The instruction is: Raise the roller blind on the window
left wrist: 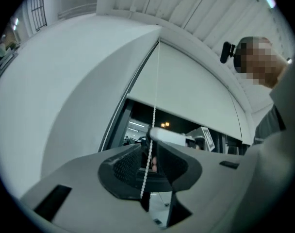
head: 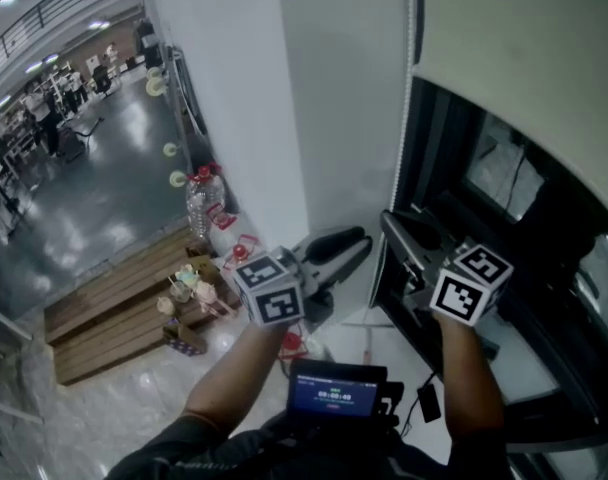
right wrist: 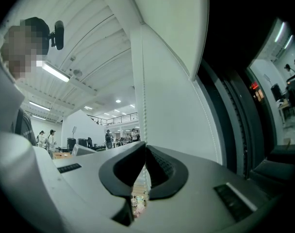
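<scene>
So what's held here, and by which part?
The right gripper is shut on the bead chain, partway down its hanging run. The left gripper stands open around it.

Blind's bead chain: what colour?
White. The bead chain shows best in the left gripper view.

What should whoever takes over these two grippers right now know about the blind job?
Left gripper: jaws apart, the bead chain runs between them, not gripped.
Right gripper: jaws shut on the chain.
Roller blind: partly up, with dark window glass showing below its bottom edge.
Left to do: probably close the left on the chain and pull until the blind is fully raised.
</scene>
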